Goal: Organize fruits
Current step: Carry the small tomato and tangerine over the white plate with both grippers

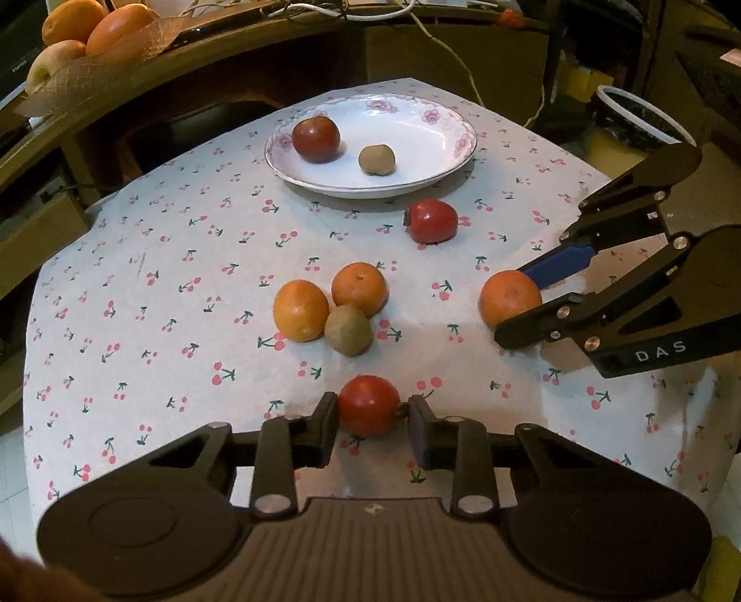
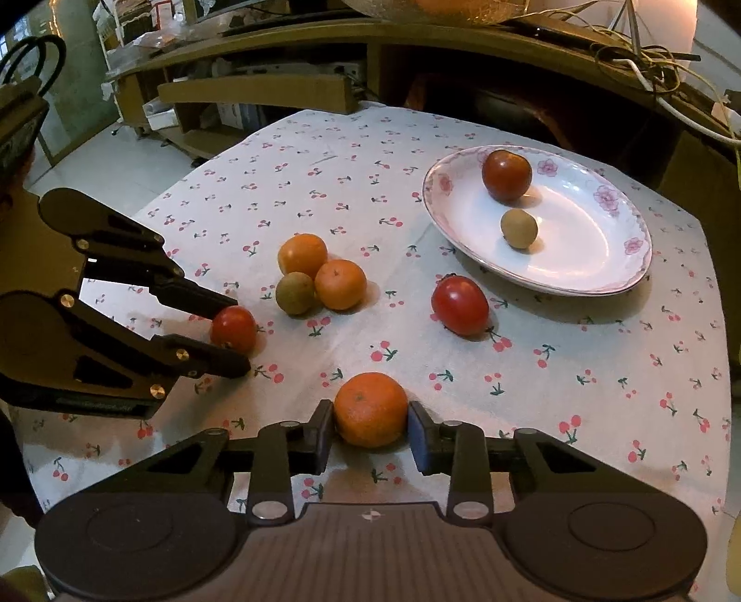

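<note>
My left gripper (image 1: 373,410) is shut on a red tomato (image 1: 369,405) resting on the cherry-print cloth; it also shows in the right wrist view (image 2: 234,328). My right gripper (image 2: 370,412) is shut on an orange (image 2: 370,408), seen from the left wrist view (image 1: 508,297). A floral white plate (image 1: 417,134) at the far side holds a dark red tomato (image 1: 316,139) and a kiwi (image 1: 376,159). Loose on the cloth lie another red tomato (image 1: 431,221), two oranges (image 1: 300,310) (image 1: 359,288) and a kiwi (image 1: 348,329).
A wooden shelf (image 1: 139,69) runs behind the table with a basket of oranges and an apple (image 1: 74,41) at the far left. A white-rimmed round container (image 1: 634,116) stands off the table's right side. Cables (image 2: 648,60) lie on the shelf.
</note>
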The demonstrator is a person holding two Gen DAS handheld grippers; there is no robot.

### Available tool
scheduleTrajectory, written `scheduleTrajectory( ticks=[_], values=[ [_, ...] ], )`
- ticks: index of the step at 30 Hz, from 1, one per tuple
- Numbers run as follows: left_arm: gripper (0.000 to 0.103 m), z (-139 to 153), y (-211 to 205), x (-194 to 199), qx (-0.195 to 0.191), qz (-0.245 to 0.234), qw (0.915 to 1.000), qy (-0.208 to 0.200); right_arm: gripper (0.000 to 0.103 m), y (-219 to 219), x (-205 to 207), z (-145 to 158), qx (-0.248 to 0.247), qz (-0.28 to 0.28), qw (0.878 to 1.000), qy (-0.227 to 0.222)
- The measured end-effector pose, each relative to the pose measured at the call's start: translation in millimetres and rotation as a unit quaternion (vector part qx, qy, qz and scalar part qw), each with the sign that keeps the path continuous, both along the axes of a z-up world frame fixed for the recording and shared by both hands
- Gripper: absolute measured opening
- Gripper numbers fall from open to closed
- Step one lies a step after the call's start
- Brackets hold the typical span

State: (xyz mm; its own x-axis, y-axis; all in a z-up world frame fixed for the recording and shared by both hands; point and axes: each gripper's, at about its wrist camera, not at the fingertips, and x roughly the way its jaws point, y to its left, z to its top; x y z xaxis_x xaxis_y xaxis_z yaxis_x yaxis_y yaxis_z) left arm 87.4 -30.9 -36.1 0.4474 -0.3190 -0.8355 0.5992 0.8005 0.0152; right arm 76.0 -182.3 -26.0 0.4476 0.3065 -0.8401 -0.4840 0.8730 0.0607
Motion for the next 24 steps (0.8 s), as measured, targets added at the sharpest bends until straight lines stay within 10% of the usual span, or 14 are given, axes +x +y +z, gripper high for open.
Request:
scheduleTrajectory(
  ticks=[24],
  values=[
    [0.037, 39, -37, 22, -0.020, -0.006, 0.9985, -0.051, 0.034, -17, 9, 27, 0.026, -0.046, 0.998, -0.038]
  ],
)
